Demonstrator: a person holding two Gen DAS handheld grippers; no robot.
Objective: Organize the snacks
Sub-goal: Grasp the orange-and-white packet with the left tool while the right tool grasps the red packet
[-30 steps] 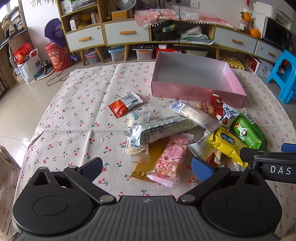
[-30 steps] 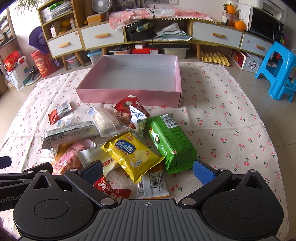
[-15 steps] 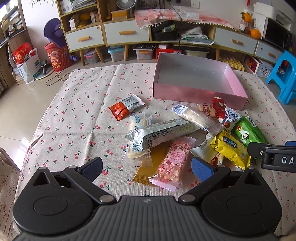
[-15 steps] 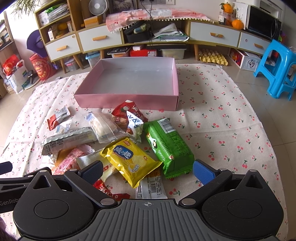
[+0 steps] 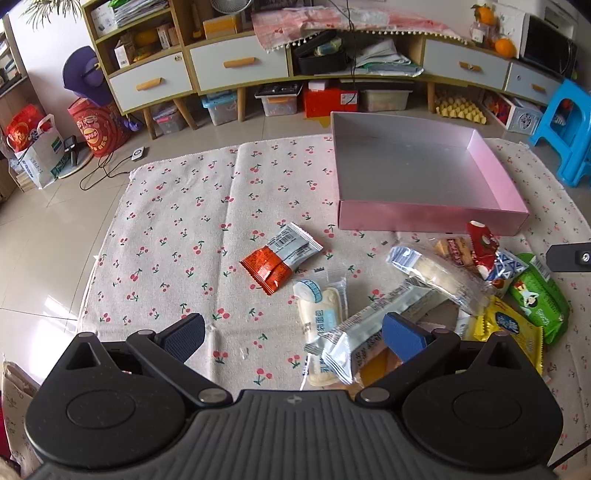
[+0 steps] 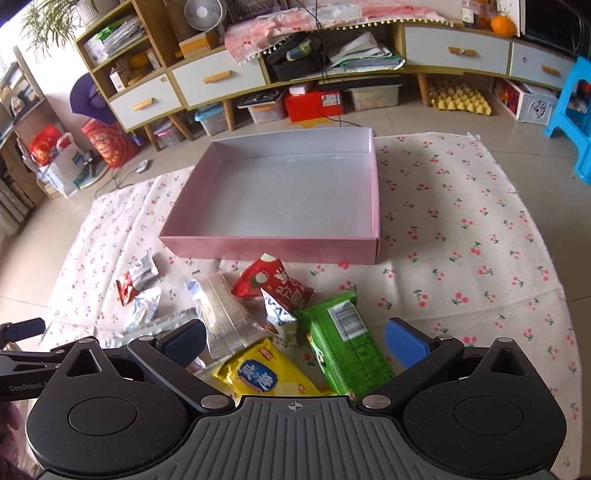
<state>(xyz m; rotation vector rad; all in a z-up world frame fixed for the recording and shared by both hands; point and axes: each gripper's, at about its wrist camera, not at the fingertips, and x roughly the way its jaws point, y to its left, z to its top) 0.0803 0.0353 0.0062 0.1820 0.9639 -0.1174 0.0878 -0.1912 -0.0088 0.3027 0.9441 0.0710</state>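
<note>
Both grippers hang over the cherry cloth (image 6: 461, 206) with fingers spread, holding nothing: the left gripper (image 5: 293, 334) above the silver pack (image 5: 373, 325), the right gripper (image 6: 295, 341) above the yellow pack (image 6: 266, 373) and green pack (image 6: 343, 343). The snacks lie heaped just before the pink box (image 6: 273, 249), which holds none

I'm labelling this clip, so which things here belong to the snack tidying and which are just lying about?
Job:
pink box, empty
green packet
yellow packet
red packet
orange-and-silver packet
both tools, open: left tool, right tool

Lying about:
blue stool
egg tray
desk fan
</note>
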